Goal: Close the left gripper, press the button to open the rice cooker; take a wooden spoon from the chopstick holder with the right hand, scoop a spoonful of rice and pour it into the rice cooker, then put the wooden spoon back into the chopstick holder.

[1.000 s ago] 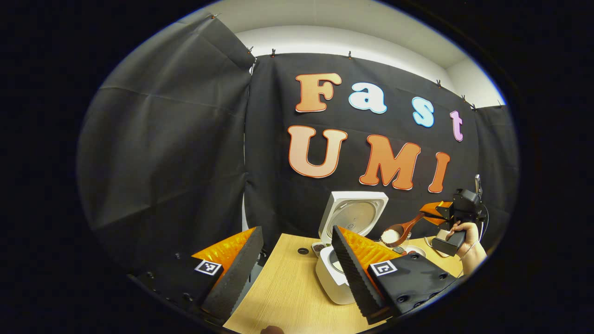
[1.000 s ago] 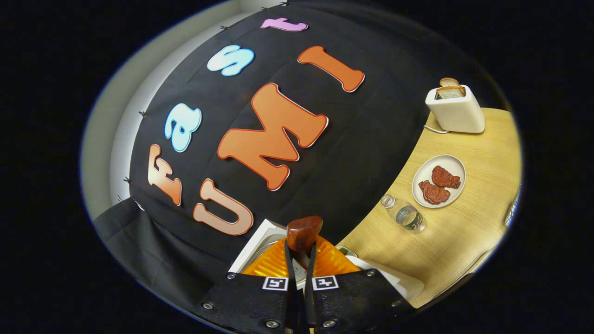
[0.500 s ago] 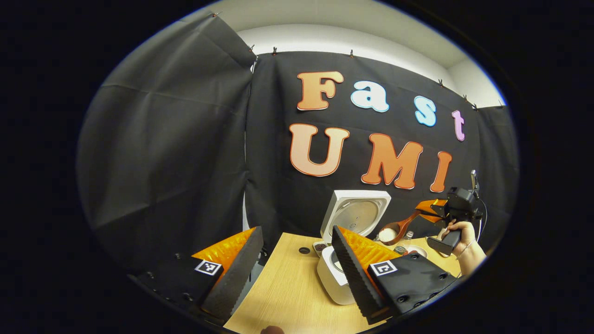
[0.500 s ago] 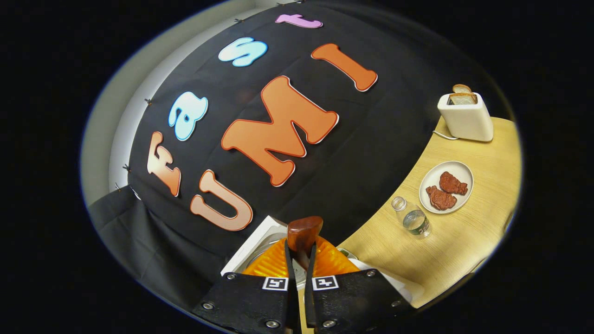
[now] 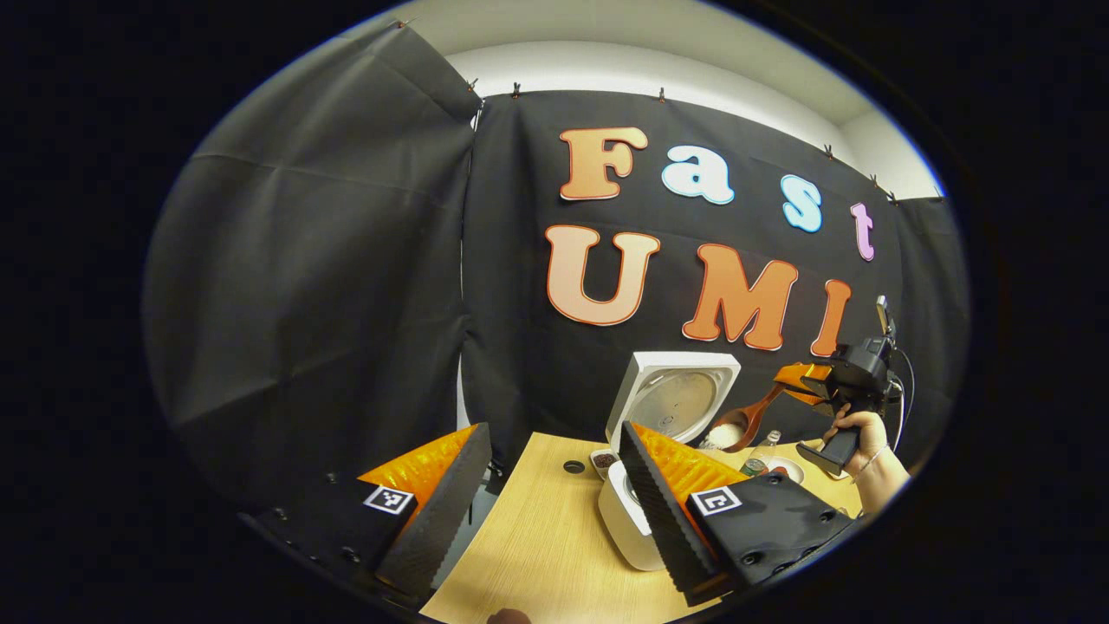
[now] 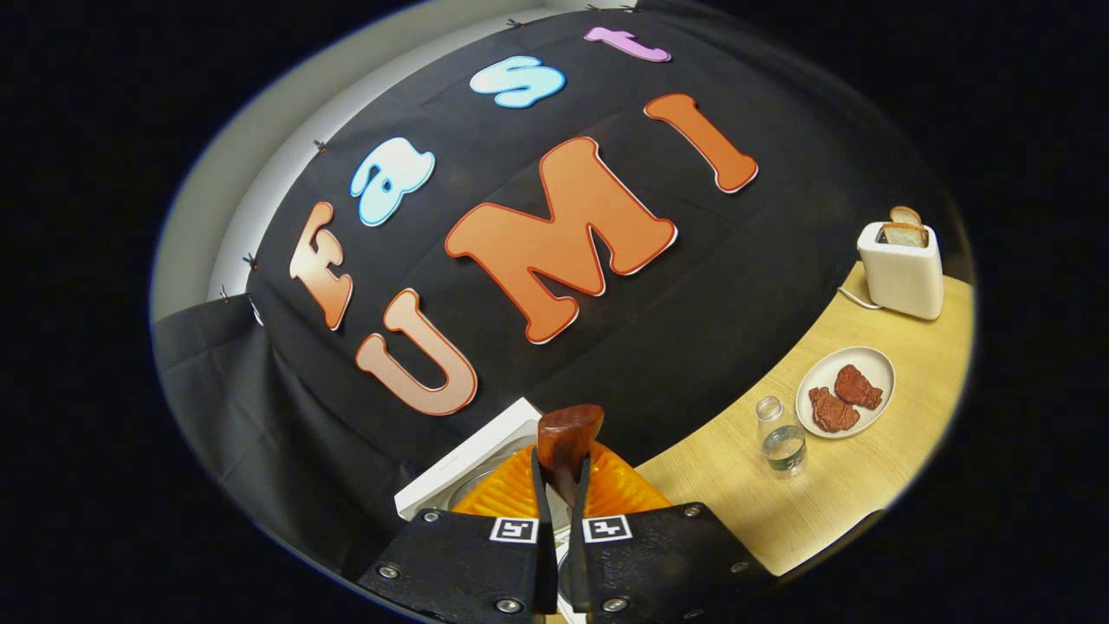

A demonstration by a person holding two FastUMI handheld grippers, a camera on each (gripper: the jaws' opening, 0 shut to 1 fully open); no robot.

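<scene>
The white rice cooker [image 5: 625, 518] stands on the wooden table [image 5: 537, 546] with its lid [image 5: 676, 399] raised. My left gripper [image 5: 554, 433] is open and holds nothing; its right finger [image 5: 658, 507] hides part of the cooker's body. Farther right, a hand [image 5: 853, 433] holds my right gripper [image 5: 801, 381], which is shut on the handle of the wooden spoon [image 5: 738, 425]. The spoon carries white rice and hangs in front of the lid, above the cooker. In the right gripper view the right gripper [image 6: 561, 468] clamps the spoon [image 6: 567, 429] over the cooker's lid [image 6: 468, 468].
A small dish [image 5: 602, 459] with dark contents sits behind the cooker. Right of the cooker stand a clear bottle [image 6: 780, 438], a plate of red meat [image 6: 845, 394] and a white toaster [image 6: 901, 269] with bread. The black cloth wall closes the back.
The right gripper has carried the spoon of rice up and to the left, from beside the cooker to in front of its raised lid. The left gripper stays open, barely moved.
</scene>
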